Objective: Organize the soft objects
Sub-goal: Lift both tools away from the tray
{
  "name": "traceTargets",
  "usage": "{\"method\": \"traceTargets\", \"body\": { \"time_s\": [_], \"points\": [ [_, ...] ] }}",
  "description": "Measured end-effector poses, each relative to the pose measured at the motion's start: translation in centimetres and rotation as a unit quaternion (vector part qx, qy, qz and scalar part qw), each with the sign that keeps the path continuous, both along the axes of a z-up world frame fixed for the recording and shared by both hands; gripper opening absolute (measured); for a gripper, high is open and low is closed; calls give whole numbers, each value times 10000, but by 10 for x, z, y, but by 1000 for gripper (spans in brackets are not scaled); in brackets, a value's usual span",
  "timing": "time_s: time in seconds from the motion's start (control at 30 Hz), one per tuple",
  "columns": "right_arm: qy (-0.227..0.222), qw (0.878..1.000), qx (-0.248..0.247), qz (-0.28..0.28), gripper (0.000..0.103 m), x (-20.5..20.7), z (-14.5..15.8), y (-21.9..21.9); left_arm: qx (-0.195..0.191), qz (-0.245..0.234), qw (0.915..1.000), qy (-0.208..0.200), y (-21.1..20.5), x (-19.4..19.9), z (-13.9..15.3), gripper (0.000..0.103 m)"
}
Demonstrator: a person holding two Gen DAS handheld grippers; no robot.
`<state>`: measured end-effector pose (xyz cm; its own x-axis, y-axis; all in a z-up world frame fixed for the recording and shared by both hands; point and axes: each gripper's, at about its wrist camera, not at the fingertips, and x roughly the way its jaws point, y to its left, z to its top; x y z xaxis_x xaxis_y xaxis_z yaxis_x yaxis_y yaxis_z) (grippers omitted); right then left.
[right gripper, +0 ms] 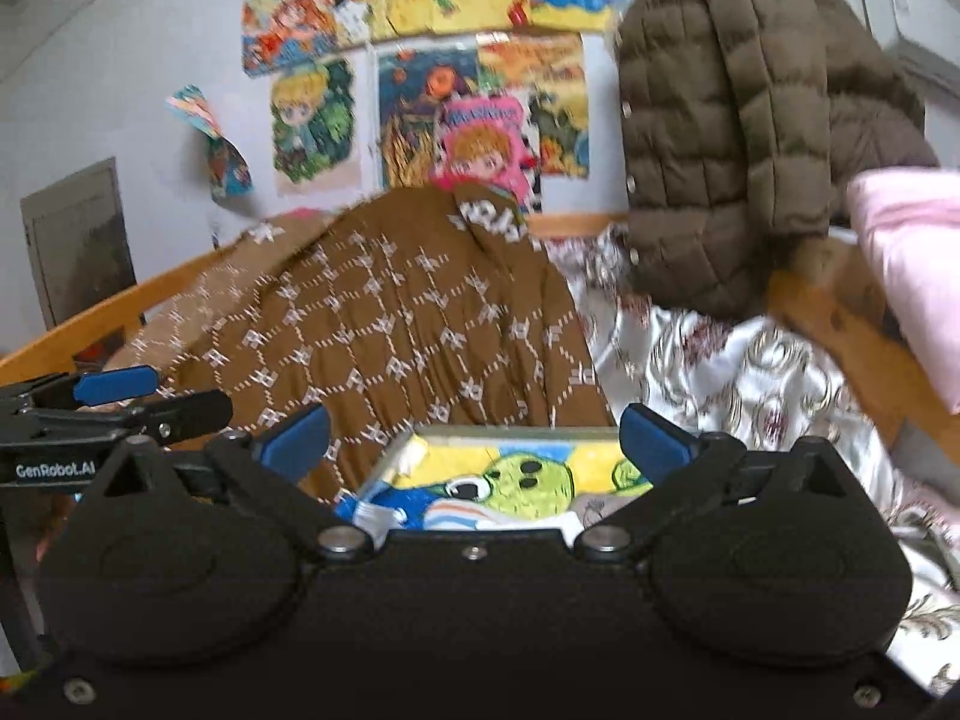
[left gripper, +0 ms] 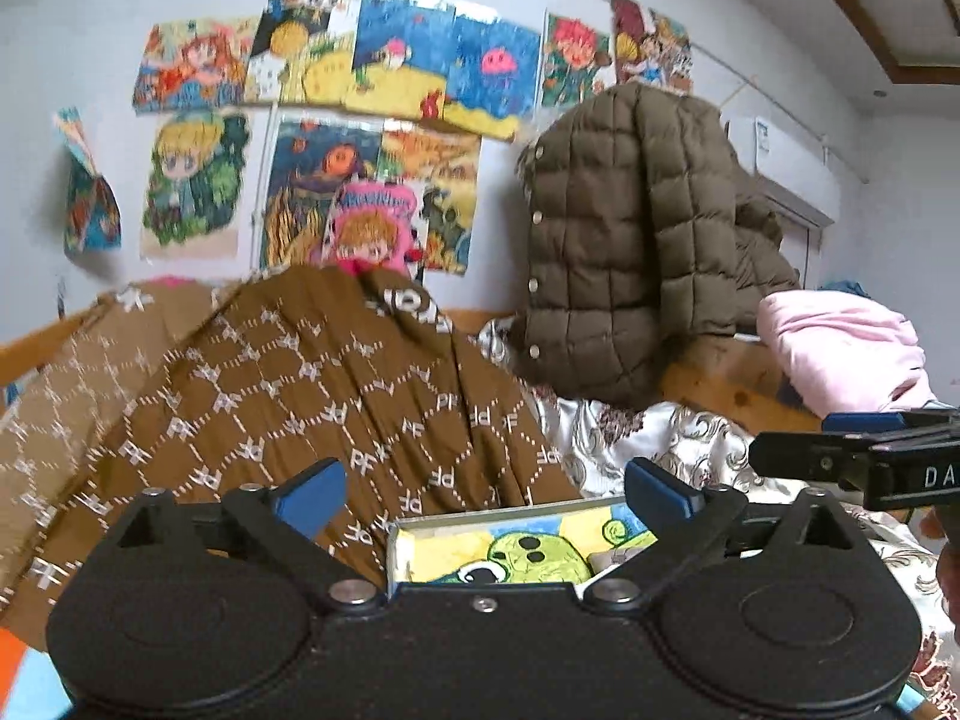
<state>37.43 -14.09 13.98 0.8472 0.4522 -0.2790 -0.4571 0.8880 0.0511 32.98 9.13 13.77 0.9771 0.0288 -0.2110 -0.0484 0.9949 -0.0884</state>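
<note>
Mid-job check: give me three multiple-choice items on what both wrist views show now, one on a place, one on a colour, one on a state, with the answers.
1. Where does the quilted jacket hang?
A. right of the patterned brown blanket
B. flat on the floral bedding
C. over the wall drawings

2. What colour is the folded soft item at the far right?
A. green
B. pink
C. orange

3. How do the jaws of the left gripper and the right gripper stand?
A. both shut on the blanket
B. one open, one shut
C. both wide open, holding nothing

Answers: 1 A, the jacket hangs beside the blanket, above the bed frame. 2 B, it is pale pink. 3 C, only the picture tray shows through each gap.
</note>
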Motion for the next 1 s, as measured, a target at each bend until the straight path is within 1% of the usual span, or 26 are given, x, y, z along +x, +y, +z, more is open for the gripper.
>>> {"method": "traceTargets", "body": {
  "time_s": [0.1,0.23,0.4,0.53,0.73,0.8,1.0],
  "points": [
    [-173,9998,6,63,102,-19,15,1,-8,25,9998,-189,-3,-26,13,102],
    [-373,9992,42,159,102,-47,31,-6,3,15,9994,-334,-9,-58,27,102],
    [-566,9980,40,262,102,-80,40,-13,145,-101,9987,-475,-19,-94,37,102],
    [-717,9969,19,315,102,-108,44,-20,106,-112,9979,-626,-24,-126,40,102],
    [-829,9959,17,374,102,-147,46,-30,70,-32,9968,-792,-29,-166,33,102],
    [-803,9960,43,387,102,-159,42,-35,9,10,9972,-744,-30,-177,27,102],
    [-683,9969,-26,383,102,-185,23,-38,58,17,9987,-503,-32,-207,0,102]
  ]
}}
